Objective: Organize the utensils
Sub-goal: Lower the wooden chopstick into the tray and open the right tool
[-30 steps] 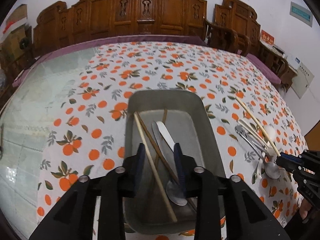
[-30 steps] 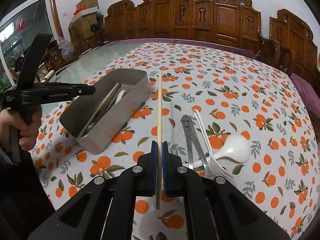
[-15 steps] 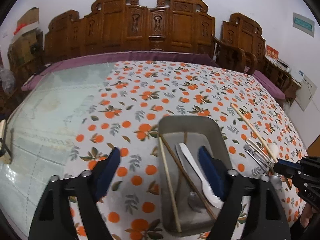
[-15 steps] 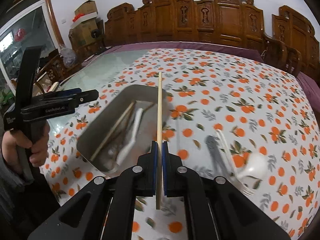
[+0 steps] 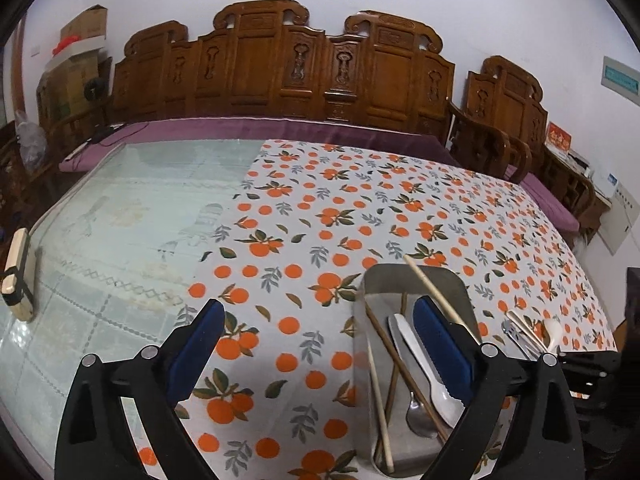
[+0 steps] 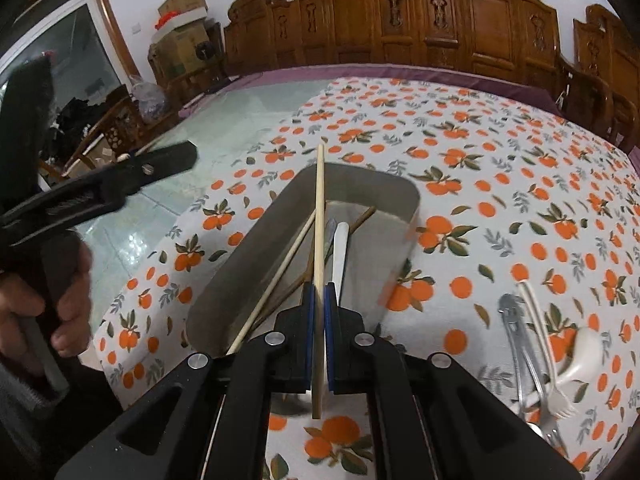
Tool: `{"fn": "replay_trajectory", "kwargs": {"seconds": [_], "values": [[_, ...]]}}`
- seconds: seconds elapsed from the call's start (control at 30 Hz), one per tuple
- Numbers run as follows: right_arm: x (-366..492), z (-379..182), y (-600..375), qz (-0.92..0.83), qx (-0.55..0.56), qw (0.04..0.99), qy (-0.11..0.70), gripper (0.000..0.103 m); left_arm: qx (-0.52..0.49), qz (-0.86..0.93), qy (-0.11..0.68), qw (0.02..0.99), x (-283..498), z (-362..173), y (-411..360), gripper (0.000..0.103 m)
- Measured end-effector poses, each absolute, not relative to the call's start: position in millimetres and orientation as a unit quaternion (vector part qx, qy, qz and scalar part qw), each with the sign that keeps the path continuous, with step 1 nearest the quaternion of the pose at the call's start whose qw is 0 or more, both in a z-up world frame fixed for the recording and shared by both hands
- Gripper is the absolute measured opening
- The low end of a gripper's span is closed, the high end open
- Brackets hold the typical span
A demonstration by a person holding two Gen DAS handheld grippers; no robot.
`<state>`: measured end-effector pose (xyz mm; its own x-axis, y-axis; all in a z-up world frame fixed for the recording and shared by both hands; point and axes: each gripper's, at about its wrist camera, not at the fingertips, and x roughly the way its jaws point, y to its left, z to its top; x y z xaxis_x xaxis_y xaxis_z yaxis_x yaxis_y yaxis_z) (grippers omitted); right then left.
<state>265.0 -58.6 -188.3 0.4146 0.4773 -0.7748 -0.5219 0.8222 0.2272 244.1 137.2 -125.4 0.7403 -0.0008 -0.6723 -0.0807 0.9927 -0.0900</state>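
Clamped flat on a pale chopstick [image 6: 319,216], the right gripper [image 6: 319,300] carries it over the metal tray [image 6: 412,216], pads pinching low on the shaft so that a short tail sticks out behind and the long front part reaches past the tray's far rim. The left gripper [image 5: 316,344] has just been opening its jaws and now stands wide, with nothing between the blue pads; its right pad hangs over the tray's near end, the left one over the orange-print tablecloth [image 5: 360,208]. In the tray already lie another pale chopstick [image 5: 378,396], two darker sticks, a metal spoon [image 5: 418,416] and a white plastic knife [image 5: 430,372], all roughly lengthwise. To finish the step well, the person would likely lower the right gripper until the stick runs along the tray's long axis and sits within the walls before letting go; released at this height it could bridge the far rim or bounce out. Drawing the tip back a little seems wise. The right gripper points steeply down and forward, in line with the tray. The left is held off to the side by a hand [image 6: 60,312] seen at the right wrist view's left edge. More utensils [image 6: 536,344], among them tongs, a fork and a white ladle spoon, wait on the cloth well to the right.
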Motion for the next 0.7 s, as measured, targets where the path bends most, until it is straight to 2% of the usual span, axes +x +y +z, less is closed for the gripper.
{"fn": "replay_trajectory", "kwargs": {"seconds": [0.43,0.5,0.7], "values": [[283.5,-221.7,-40.7,0.293,0.018,0.817,0.497,0.006,-0.057,0.029,0.355,0.933,242.3,-123.3,143.2,0.091],[283.0,-223.6,-38.8,0.299,0.018,0.815,0.497,0.009,-0.055,0.027,0.357,0.932,242.7,-123.7,141.7,0.091],[277.6,-220.3,-40.5,0.322,0.018,0.815,0.481,0.010,-0.050,0.021,0.358,0.932,242.5,-123.1,135.7,0.091]]}}
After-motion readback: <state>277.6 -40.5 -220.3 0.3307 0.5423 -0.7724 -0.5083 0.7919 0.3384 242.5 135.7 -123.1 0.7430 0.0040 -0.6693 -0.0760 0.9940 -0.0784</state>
